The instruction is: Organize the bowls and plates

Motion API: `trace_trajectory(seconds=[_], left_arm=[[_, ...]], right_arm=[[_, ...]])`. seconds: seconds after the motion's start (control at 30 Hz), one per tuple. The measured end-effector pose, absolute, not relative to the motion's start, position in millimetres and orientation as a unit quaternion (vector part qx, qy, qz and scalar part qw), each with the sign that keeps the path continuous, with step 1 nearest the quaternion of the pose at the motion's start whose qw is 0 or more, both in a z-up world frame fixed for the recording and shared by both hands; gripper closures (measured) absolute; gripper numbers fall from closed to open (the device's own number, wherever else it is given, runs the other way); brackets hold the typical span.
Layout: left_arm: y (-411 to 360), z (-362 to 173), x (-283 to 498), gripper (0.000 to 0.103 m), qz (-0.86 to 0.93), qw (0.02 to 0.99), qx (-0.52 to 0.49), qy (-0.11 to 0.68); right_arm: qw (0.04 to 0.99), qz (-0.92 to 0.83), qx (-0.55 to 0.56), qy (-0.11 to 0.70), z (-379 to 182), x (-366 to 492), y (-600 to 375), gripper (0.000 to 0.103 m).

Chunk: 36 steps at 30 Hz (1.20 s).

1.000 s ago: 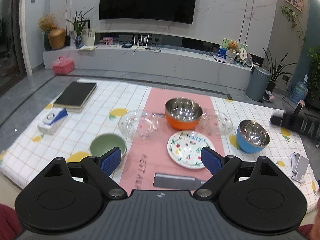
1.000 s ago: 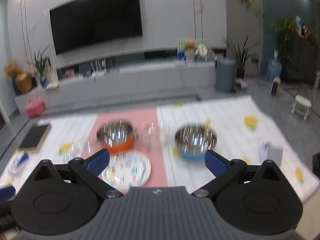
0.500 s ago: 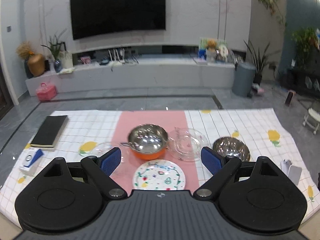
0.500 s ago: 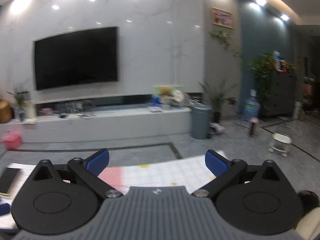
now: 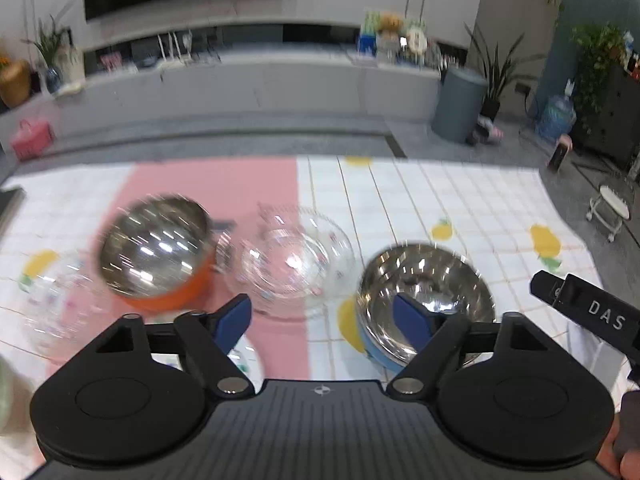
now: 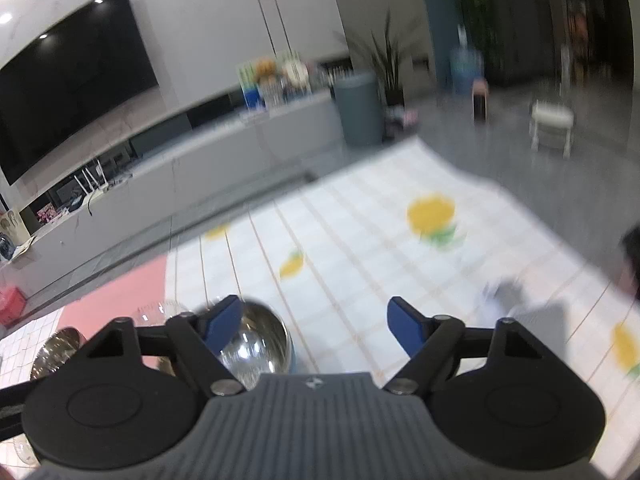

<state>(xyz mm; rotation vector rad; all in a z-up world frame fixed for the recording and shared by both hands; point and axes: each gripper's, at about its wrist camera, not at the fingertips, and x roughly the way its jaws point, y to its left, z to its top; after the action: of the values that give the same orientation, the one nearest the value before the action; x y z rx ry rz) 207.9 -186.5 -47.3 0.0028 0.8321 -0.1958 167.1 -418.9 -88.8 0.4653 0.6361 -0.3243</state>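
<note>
In the left wrist view my left gripper (image 5: pixel 322 320) is open and empty above the mat. Ahead of it lie an orange steel-lined bowl (image 5: pixel 156 250), a clear glass bowl (image 5: pixel 296 264) and a blue steel-lined bowl (image 5: pixel 424 300), which sits by the right fingertip. A second glass dish (image 5: pixel 56 304) lies at the left, and a patterned plate (image 5: pixel 244 356) peeks out under the left finger. In the right wrist view my right gripper (image 6: pixel 314 326) is open and empty; the blue bowl (image 6: pixel 260 344) sits behind its left fingertip, the orange bowl (image 6: pixel 56 350) further left.
The checked mat with lemon prints (image 5: pixel 460 208) has a pink strip (image 5: pixel 216 184) down its middle. The other gripper's black body (image 5: pixel 588 312) reaches in at the right. A grey bin (image 5: pixel 460 106) and a white stool (image 6: pixel 552 120) stand on the floor beyond the mat.
My left gripper has moved right and down, closer to the bowls. My right gripper has tilted down from the wall to the mat and the blue bowl. Both frames are blurred by motion.
</note>
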Motion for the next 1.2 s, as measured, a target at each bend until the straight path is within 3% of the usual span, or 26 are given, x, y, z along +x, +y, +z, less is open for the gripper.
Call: trace_trajectory(seconds=[0.17, 0.27, 0.33, 0.37, 0.4, 0.43, 0.63, 1.2], left_arm=[[-208.8, -82.3, 228.0, 0.02, -0.101, 0.897, 0.028, 0.429], [-215.9, -95.5, 233.8, 0.029, -0.086, 0.898, 0.048, 0.428], [-216.8, -101.1, 237.5, 0.042, -0.086, 0.897, 0.049, 0.432], [-216.3, -103.0, 238.0, 0.053, -0.096, 0.896, 0.041, 0.432], [-215.2, -103.7, 237.4, 0.076, -0.114, 0.894, 0.031, 0.432], [-214.0, -103.5, 236.2, 0.088, -0.142, 0.889, 0.021, 0.434], [-212.7, -87.6, 218.2, 0.088, -0.138, 0.895, 0.037, 0.423], [-140.7, 12.1, 146.9, 0.089, -0.09, 0.912, 0.016, 0.4]], right_arm=[[0.898, -0.131, 0.247, 0.338, -118.2, 188.5, -417.9, 0.033], [0.892, -0.121, 0.244, 0.36, -136.4, 197.7, -411.1, 0.045], [0.886, -0.111, 0.255, 0.37, -147.0, 203.2, -410.4, 0.059], [0.884, -0.105, 0.266, 0.37, -150.9, 203.9, -410.7, 0.063], [0.882, -0.101, 0.275, 0.369, -153.9, 204.3, -412.0, 0.074], [0.882, -0.093, 0.283, 0.365, -155.2, 201.3, -410.6, 0.082], [0.888, -0.088, 0.283, 0.352, -144.8, 193.3, -405.0, 0.086], [0.916, -0.002, 0.265, 0.302, -39.8, 111.1, -341.0, 0.086]])
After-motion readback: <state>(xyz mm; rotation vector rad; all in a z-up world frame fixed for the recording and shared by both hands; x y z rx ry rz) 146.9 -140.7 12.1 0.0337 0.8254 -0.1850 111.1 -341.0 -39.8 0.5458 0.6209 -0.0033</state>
